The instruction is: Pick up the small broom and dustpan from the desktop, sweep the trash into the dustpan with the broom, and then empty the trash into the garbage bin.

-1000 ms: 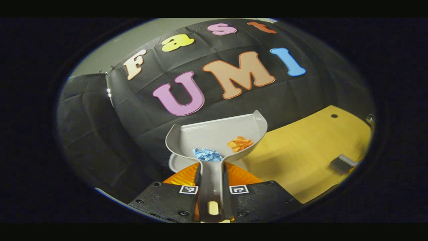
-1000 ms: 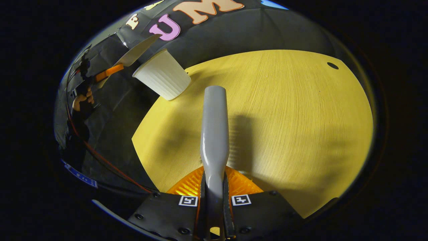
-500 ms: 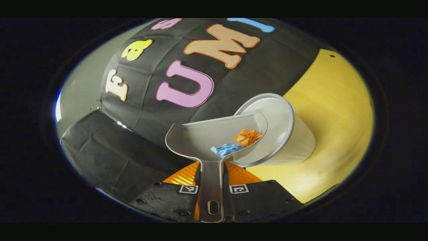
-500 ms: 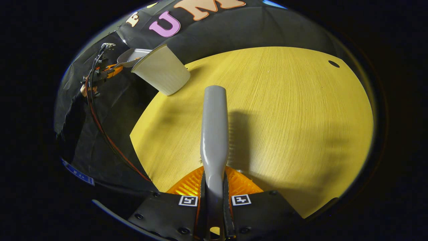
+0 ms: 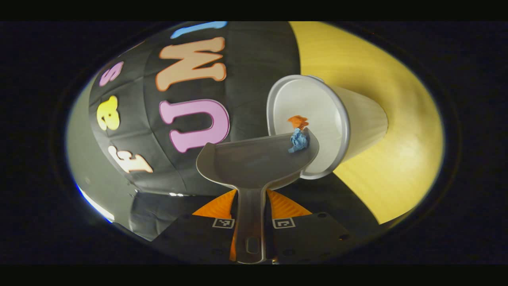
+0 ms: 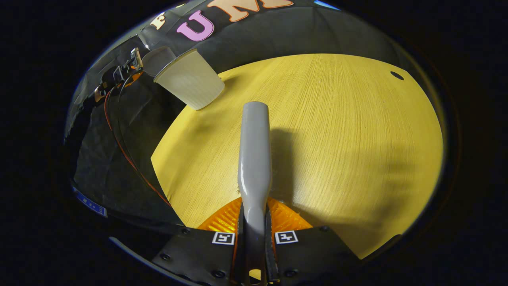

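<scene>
Emptying stage: dustpan tipped at the bin

Left claw (image 5: 250, 228) grips the dustpan (image 5: 254, 165) handle; 2 paper scraps (image 5: 297, 133) sit at its lip over the garbage bin (image 5: 317, 123). Right claw (image 6: 254, 238) holds the broom (image 6: 254, 159) above the surface (image 6: 337, 139).

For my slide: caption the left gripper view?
Left claw tips dustpan; blue and orange scraps slide toward bin.

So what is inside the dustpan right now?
Two crumpled paper scraps, blue and orange, sit at the tilted dustpan's lip, over the bin's mouth. The bin's bottom is hidden behind the pan.
</scene>
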{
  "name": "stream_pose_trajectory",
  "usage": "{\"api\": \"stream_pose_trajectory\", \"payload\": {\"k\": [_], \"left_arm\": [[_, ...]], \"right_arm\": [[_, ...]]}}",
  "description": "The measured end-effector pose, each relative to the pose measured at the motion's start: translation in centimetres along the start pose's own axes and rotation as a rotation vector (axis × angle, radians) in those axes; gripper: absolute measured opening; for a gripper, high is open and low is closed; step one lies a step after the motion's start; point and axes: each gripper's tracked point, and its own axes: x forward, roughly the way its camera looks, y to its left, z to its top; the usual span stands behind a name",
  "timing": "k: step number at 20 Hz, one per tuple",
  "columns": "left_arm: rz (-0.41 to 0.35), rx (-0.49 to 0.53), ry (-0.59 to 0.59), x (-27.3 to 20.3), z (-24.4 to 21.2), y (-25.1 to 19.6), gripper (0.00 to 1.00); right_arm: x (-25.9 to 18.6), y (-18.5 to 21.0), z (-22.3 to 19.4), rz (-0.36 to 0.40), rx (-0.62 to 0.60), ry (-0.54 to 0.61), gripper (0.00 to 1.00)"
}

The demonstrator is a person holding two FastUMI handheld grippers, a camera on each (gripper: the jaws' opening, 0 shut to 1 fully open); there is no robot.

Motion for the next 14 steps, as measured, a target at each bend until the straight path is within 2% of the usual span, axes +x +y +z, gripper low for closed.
{"api": "stream_pose_trajectory", "payload": {"k": [2,4,5,7,11,14], "left_arm": [[-0.002,0.053,-0.009,-0.2,0.1,-0.3,0.21],[-0.013,0.009,-0.01,0.0,-0.3,0.1,0.2],[-0.014,-0.05,-0.019,-0.2,-0.3,0.2,0.2],[-0.019,-0.221,-0.026,-0.9,-0.2,0.5,0.2],[-0.029,-0.627,-0.09,-2.5,2.1,1.4,0.21],[-0.051,-0.84,-0.171,-5.2,5.3,1.6,0.21]], "right_arm": [[0.0,-0.1,0.0,-0.004,-0.002,-0.003,0.23],[0.0,-0.1,0.0,-0.003,0.002,-0.015,0.22],[0.0,-0.1,0.0,-0.004,0.007,-0.023,0.22],[-0.1,-0.1,0.3,-0.018,0.01,-0.064,0.23],[-0.2,0.0,0.5,-0.002,0.04,-0.109,0.22],[-0.4,0.0,0.9,-0.029,0.061,-0.146,0.23]]}}
